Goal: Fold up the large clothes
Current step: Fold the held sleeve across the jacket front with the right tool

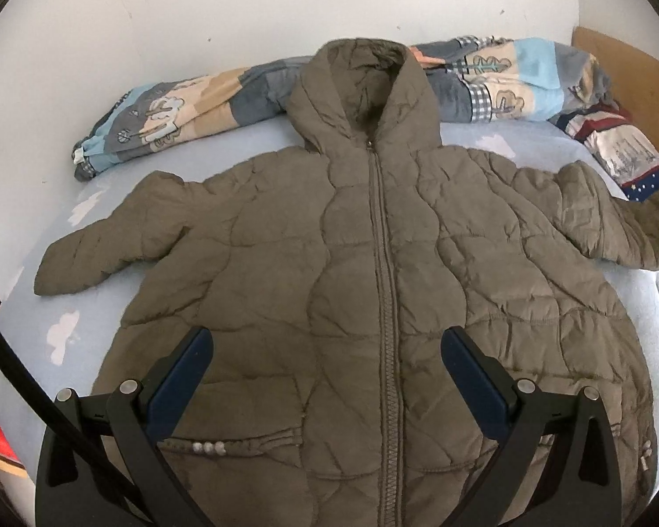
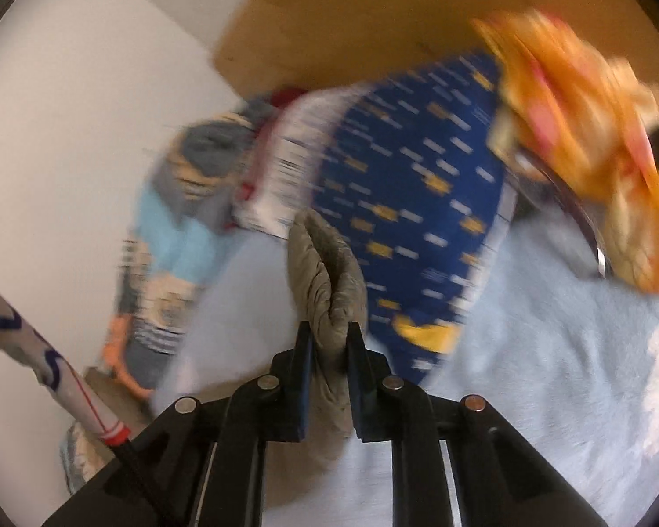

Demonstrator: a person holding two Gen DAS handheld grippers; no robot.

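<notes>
- While our left gripper (image 1: 327, 351) hovers, fingers apart, the jacket (image 1: 373, 263) lies flat, zipped, on the bed (image 1: 44, 307).
- Our right gripper (image 2: 329, 342) has fingers clamped on the sleeve cuff (image 2: 325, 272), likely for folding inward.

Right claw (image 2: 328, 333) pinching jacket sleeve (image 2: 325, 263)

My left wrist camera looks down and forward from above the hem of the jacket (image 1: 373, 263), taking in the whole bed (image 1: 44, 307) up to the wall (image 1: 197, 9). My right wrist camera sits close over the sleeve (image 2: 329, 281), facing the pillow (image 2: 408, 184) and headboard (image 2: 351, 13), blurred. Both views share jacket, bed and pillow.
</notes>
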